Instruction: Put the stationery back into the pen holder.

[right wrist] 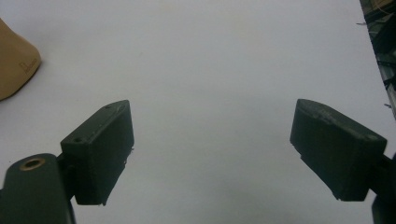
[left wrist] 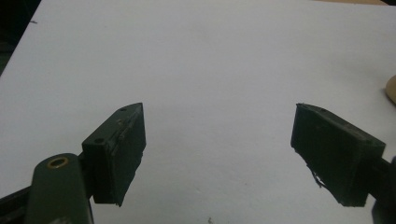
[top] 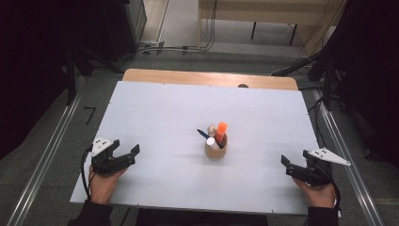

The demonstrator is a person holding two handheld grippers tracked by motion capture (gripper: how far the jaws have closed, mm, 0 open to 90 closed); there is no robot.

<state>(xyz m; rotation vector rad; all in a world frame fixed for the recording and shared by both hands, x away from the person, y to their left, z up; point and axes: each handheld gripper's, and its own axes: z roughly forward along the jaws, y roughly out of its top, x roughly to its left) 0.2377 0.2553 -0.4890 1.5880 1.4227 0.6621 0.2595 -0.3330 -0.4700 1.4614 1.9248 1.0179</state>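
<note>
High view: sitting mid-table (top: pixel 155 108), a small tan cup (top: pixel 216 149), holding an orange marker (top: pixel 220 131), a blue pen (top: pixel 203 134), a white stick (top: pixel 211 142) and something pale and rounded (top: pixel 211 128) behind. Resting at the near left edge, well apart from the cup, the left gripper (top: pixel 126 149), jaws standing wide on nothing. Resting at the near right edge, equally far off, the right gripper (top: pixel 285 162), jaws also spread and empty.

Left gripper view: looking along two black jaws spread wide over bare white board (left wrist: pixel 196 60), nothing lying between them; peeking in at the right edge, a tan sliver of the cup (left wrist: pixel 392 88).

Right gripper view: showing jaws gaping wide, nothing between; leaning in at the upper left, the cup's tan wall (right wrist: pixel 14 60).

Judging handling: cup probably light and stiff, likely tipping under a sideways push, being top-heavy with tall contents. Marker looking rigid, light and smooth, so possibly slipping; best pinching across its barrel just above the rim and pulling straight up, perhaps steadying the cup's wall with the other gripper.
</note>
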